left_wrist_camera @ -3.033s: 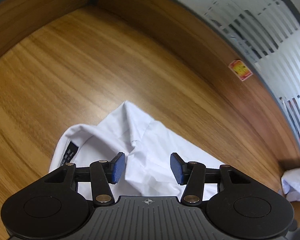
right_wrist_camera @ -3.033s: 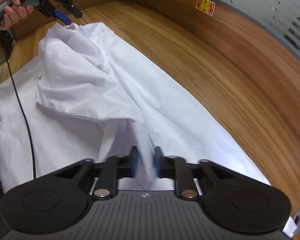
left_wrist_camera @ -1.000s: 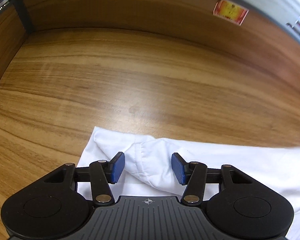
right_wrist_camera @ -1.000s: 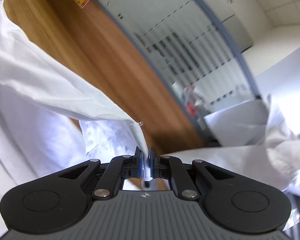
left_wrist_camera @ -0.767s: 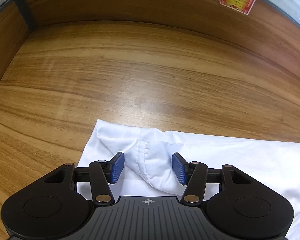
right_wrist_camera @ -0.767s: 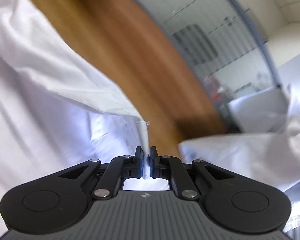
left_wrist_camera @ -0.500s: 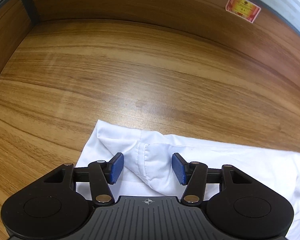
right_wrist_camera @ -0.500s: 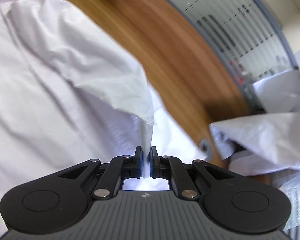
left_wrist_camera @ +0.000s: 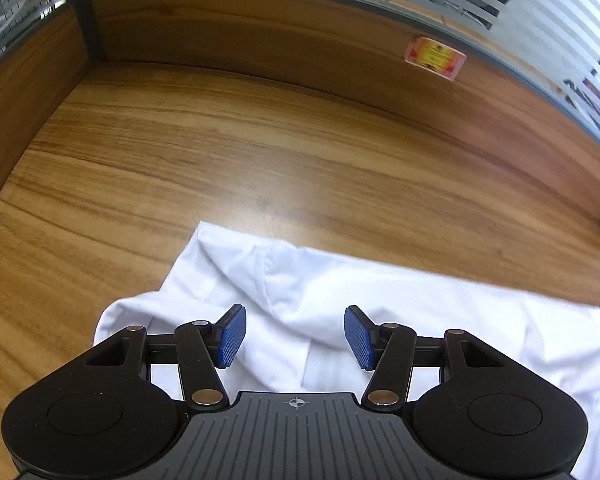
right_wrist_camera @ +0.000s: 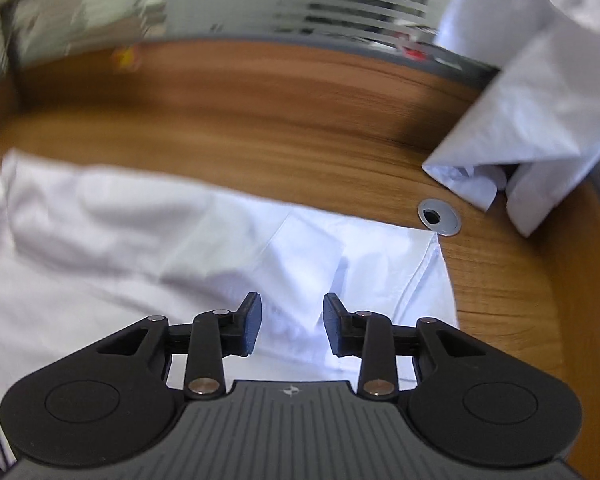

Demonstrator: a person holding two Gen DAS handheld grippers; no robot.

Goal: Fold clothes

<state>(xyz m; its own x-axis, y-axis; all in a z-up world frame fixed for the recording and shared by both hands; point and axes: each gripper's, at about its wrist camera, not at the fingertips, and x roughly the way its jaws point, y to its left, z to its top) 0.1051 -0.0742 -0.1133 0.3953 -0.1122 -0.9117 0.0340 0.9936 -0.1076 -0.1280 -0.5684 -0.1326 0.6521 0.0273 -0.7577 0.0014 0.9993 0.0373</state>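
Hidden or unclear: the right wrist view is smearing with motion blur along its upper and left parts, so the far end of the white shirt [right_wrist_camera: 148,248] and the wall behind are hard to make out; the near part of the shirt is disappearing under both gripper bodies, and its right end is running out of the left wrist view.
Surface: a wood-grain counter [left_wrist_camera: 228,168] is carrying the shirt, with a raised wooden back panel [left_wrist_camera: 260,48] curving around its far edge.
Room: a frosted, striped glass partition [left_wrist_camera: 520,8] is standing above the panel, and a red and yellow sticker [left_wrist_camera: 436,57] is sitting on the panel's face.
Counter fittings: a round metal cable grommet [right_wrist_camera: 438,216] is lying just beside the shirt's far right corner.
Other cloth: a second bundle of white fabric [right_wrist_camera: 540,120] is hanging into the right wrist view at upper right, apart from the shirt.
Shirt: it is lying spread across the counter in a long band, its folded end [left_wrist_camera: 236,264] pointing toward the bare wood in the left wrist view.
Left gripper [left_wrist_camera: 295,338]: its jaws are standing wide apart, gripping nothing, hovering over a fold of the shirt.
Right gripper [right_wrist_camera: 292,325]: its jaws are standing parted, gripping nothing, with shirt fabric lying beneath the gap; whether the pads are touching the cloth cannot be told.
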